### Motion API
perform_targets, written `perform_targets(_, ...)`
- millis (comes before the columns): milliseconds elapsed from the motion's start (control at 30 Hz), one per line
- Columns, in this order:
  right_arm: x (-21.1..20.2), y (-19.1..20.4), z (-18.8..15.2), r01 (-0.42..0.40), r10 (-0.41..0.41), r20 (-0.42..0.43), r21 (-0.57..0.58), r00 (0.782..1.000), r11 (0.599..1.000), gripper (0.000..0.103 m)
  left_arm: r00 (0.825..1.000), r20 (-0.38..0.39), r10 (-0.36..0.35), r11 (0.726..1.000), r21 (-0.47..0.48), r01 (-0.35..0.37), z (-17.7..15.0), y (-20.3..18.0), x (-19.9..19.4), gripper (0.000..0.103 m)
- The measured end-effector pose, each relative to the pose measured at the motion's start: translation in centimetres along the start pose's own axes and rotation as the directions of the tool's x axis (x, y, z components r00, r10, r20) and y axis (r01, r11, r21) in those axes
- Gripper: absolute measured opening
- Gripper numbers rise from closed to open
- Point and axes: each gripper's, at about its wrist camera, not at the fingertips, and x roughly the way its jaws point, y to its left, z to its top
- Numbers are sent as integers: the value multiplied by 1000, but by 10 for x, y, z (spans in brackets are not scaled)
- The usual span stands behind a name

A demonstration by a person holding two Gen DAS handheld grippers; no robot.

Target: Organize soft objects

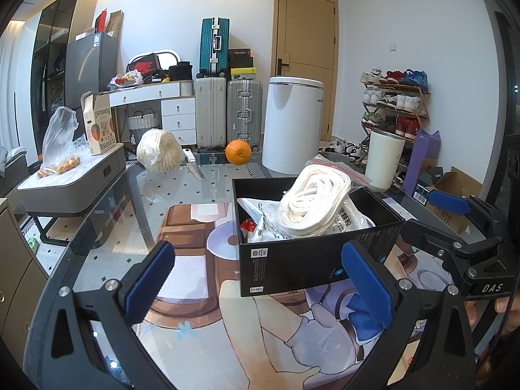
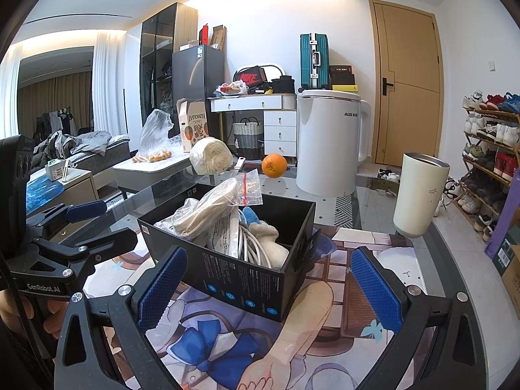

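Both your left gripper (image 1: 256,287) and right gripper (image 2: 266,287) gape wide, empty; the bagged rope coil (image 1: 312,203) heaped above the black box (image 1: 292,260) rim may slide off if nudged.

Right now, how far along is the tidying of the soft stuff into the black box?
Mostly done: the black box already holds a white rope coil, plastic packets and a plush toy. Nothing is in hand; the left hand-held gripper and right hand-held gripper are both open, facing the box. Possibly left: the bagged yarn ball far back on the glass table.
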Motion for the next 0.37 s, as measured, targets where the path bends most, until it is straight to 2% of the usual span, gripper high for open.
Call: perform_targets(367, 0, 0, 0, 0, 0, 0, 0, 1000, 1000, 102, 1000, 17, 21, 1000, 19, -21, 3, -1, -5, 103)
